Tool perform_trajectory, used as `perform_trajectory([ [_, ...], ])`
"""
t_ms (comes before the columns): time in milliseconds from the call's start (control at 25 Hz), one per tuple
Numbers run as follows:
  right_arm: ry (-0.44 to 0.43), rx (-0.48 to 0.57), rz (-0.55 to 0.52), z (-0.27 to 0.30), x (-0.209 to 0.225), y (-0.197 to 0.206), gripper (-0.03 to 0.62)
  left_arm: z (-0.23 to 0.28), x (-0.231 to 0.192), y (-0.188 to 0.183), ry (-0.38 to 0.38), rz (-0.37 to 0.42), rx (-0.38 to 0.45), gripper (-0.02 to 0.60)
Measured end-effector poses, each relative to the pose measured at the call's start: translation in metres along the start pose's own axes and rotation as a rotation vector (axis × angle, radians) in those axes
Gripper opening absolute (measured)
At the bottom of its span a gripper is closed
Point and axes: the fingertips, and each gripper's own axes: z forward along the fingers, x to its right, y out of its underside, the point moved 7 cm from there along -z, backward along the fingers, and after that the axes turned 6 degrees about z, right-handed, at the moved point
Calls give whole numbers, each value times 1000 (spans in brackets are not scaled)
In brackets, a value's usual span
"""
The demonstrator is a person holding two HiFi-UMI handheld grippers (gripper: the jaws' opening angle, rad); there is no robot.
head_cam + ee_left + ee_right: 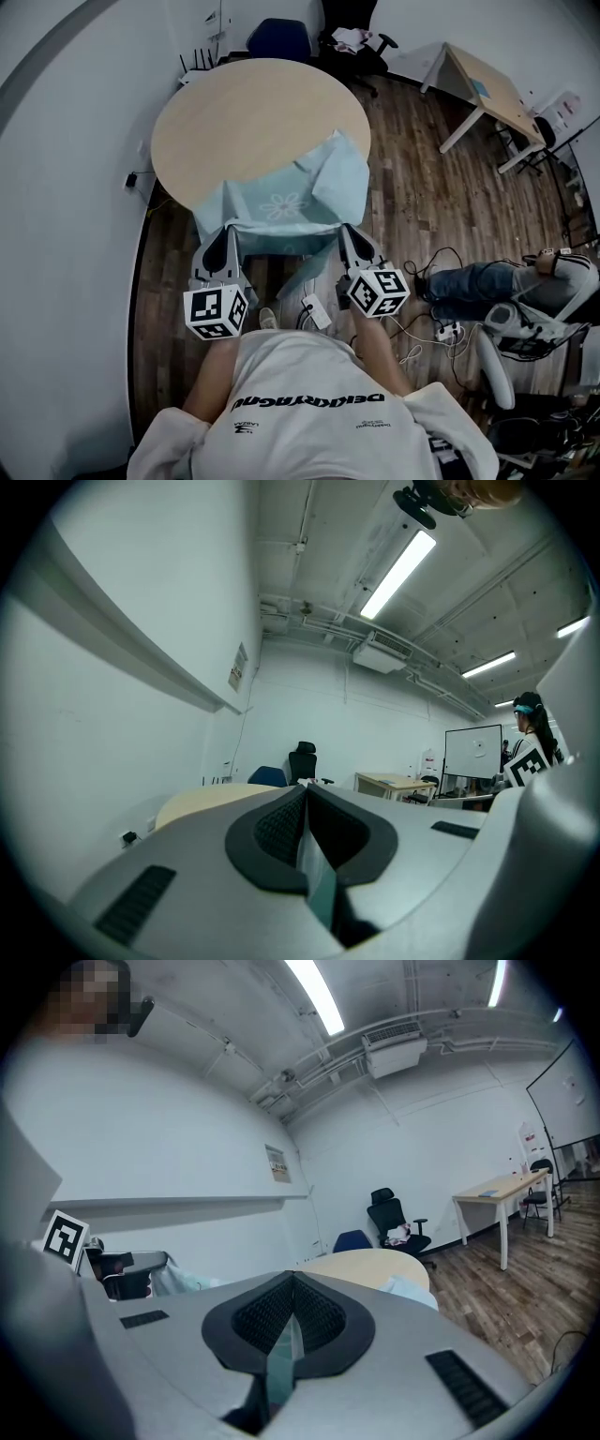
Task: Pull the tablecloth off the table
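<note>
Person: a white shirt (309,403) fills the bottom of the head view, with both arms stretched toward the table (234,112).
Left gripper (229,234): jaws are clenched on the near left corner of the tablecloth (281,202). The left gripper view shows a thin teal fold pinched between the pads.
Right gripper (346,232): jaws are clamped the same way on the near right corner, with a sliver of cloth between them.
Tablecloth: pale teal, it covers only the near part of the round top. Its front edge hangs off the rim between the two grippers, and its right side is folded back and rumpled.
Table: the light wood top shows beyond the cloth.
Floor (412,187): dark wood planks, with a white power strip (317,311) and cables lying on it.
Background: a blue chair (278,37) and a black office chair (361,47) stand behind the table. A desk (487,94) stands to the right, and another person (506,286) sits at the far right.
</note>
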Motion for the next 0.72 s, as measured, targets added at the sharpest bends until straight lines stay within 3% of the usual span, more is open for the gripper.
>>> perform_trajectory([
  [400,-71,19,0,-65,10,-8,31,-46,63,-3,-79,-10,24,15],
  [720,-90,40,-38,-120,10,-14,31,-81,104,-3,-93,-5,26,15],
])
